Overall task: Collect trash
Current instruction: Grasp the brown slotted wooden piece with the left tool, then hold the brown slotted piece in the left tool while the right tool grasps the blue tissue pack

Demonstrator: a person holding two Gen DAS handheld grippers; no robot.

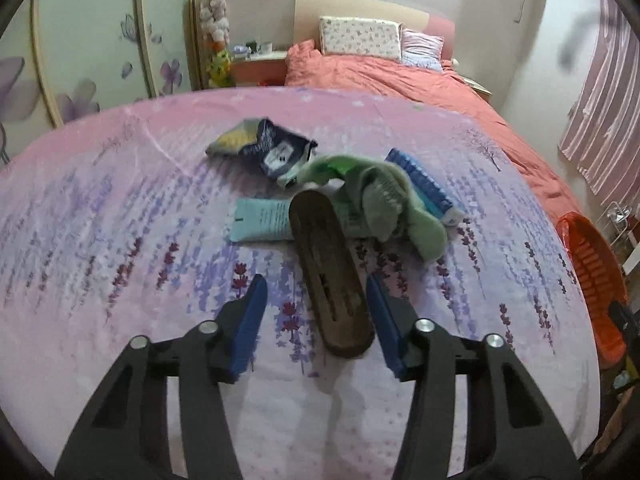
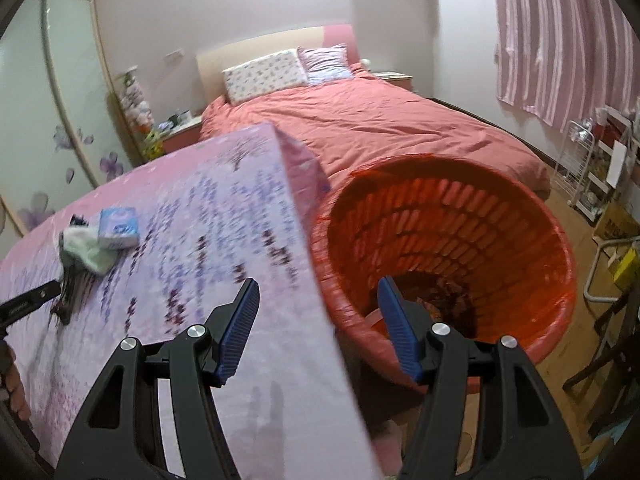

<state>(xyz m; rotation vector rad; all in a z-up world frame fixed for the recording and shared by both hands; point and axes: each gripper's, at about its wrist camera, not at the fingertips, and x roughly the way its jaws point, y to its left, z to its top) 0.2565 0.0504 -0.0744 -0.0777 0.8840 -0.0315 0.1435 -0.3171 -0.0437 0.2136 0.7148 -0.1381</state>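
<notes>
Both tongs stand empty: our left gripper (image 1: 316, 312) gapes beside the brown insole (image 1: 328, 276), reaching for the wrappers (image 1: 260, 146) beyond; our right gripper (image 2: 318, 322) waits parted near the orange bin (image 2: 520, 216). Next, we close squarely on one wrapper.

Everything sits around the insole (image 1: 330, 276), which lies lengthwise on the table (image 1: 120, 200). Just left of its far end lies a flat tube (image 1: 260, 220). Over its far right side drapes a sock (image 1: 394, 208), and beyond the sock lies a tissue pack (image 1: 424, 184). Farther back and left of the insole sits a crumpled wrapper (image 1: 264, 146). Well right of it, off the table's edge, stands the basket (image 2: 532, 216), with the bed (image 2: 380, 128) behind.
</notes>
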